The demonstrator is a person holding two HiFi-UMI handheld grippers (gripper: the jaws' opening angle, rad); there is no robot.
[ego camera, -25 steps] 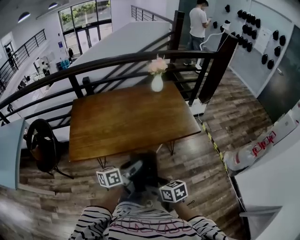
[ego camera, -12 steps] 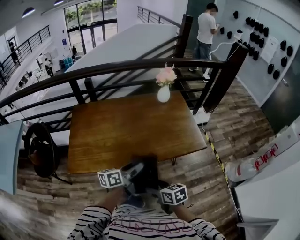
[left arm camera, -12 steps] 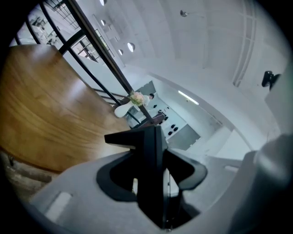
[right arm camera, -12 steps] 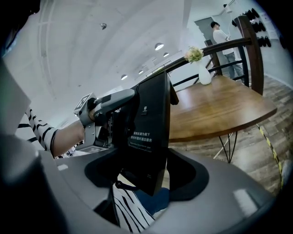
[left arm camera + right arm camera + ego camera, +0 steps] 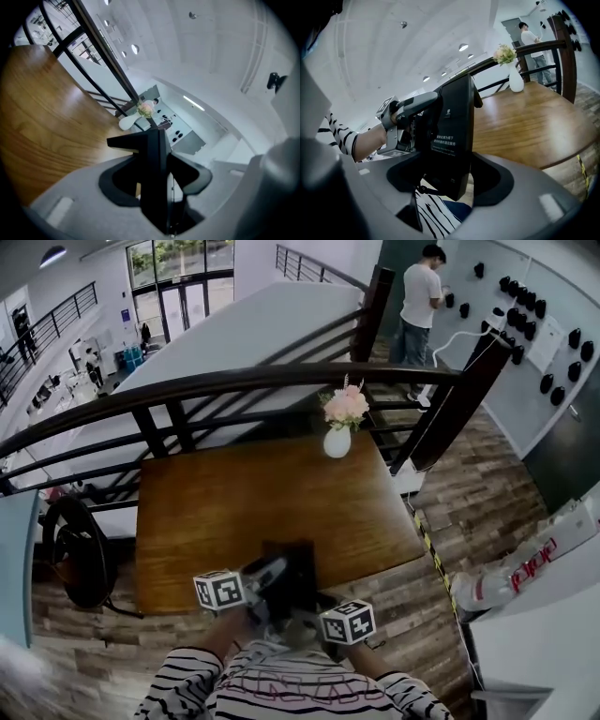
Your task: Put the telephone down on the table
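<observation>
left gripper [image 5: 154,187]: jaws standing part-open, pressing on the black telephone [image 5: 154,154], which is showing edge-on btwn them
right gripper [image 5: 450,180]: jaws clamping the same telephone from the other side, printed face turning toward the cam
where it is: telephone is hanging in the air btwn both grippers, close to the body, over the near edge of the table [image 5: 234,493], not touching the wood yet
handling: prob a stiff, hard plastic slab; smooth sides, so likely slippery under the pads; looking fairly light but awkwardly tall; a loose part or cord could be shifting if tilted
where to hold: am judging the two opposite side edges best, w/ both grippers, keeping it upright while lowering
around: vase [image 5: 337,440] w/ flowers sitting at the far table edge, well apart; dark railing [image 5: 234,381] running behind it
counts: 1 telephone, 2 grippers, 1 table, 1 vase, 1 person [image 5: 417,306] standing far back by the wall
</observation>
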